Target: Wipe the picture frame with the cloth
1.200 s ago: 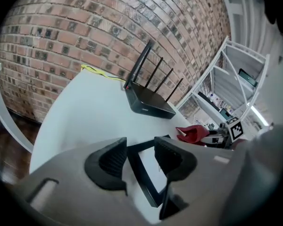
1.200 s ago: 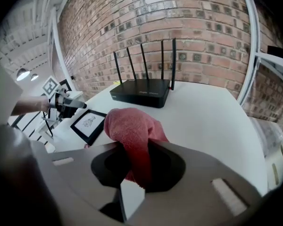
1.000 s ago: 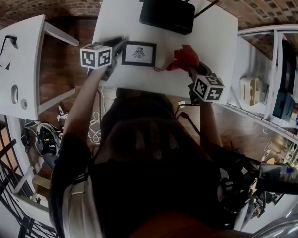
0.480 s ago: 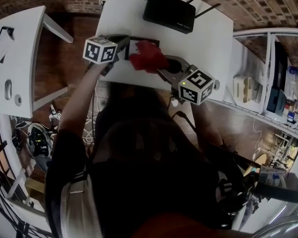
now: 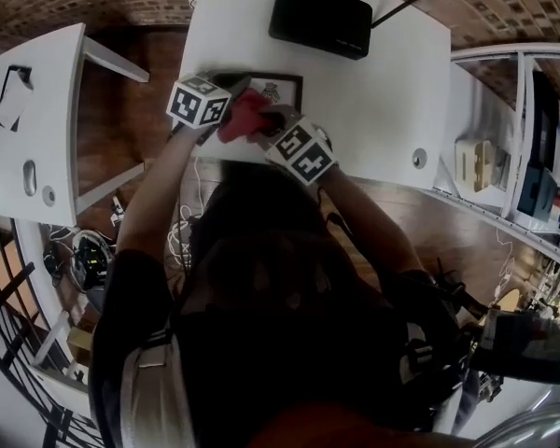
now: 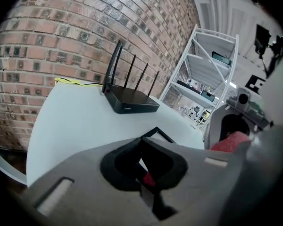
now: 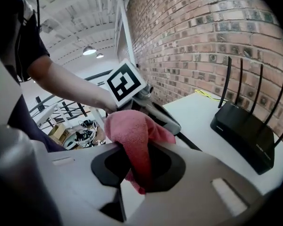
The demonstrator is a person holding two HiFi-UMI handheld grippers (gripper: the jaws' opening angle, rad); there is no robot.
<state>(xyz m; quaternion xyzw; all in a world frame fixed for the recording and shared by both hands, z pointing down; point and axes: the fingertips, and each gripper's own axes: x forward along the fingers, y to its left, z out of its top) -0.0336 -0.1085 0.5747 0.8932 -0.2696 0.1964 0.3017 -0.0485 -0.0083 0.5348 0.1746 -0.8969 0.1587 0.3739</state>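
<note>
The picture frame [image 5: 278, 88], black with a white picture, lies on the white table [image 5: 383, 91] in front of me. My left gripper [image 5: 230, 91] sits at the frame's left edge, and in the left gripper view [image 6: 143, 145] its jaws are shut on that edge, with the frame's corner [image 6: 156, 131] sticking out above them. My right gripper [image 5: 261, 125] is shut on a red cloth [image 5: 242, 117], which rests on the frame's near left part, right beside the left gripper. The cloth [image 7: 132, 132] bunches out between the right gripper's jaws [image 7: 140, 150] and hides most of the frame.
A black router [image 5: 319, 19] with several antennas stands at the table's far side, against a brick wall. A second white table [image 5: 33, 129] stands to the left across a gap. White shelving [image 5: 504, 138] stands at the right. A small round thing [image 5: 419, 158] lies on the table's right part.
My right gripper has carried the red cloth leftward, from the right of the frame onto its left part. The left gripper has stayed at the frame's left edge.
</note>
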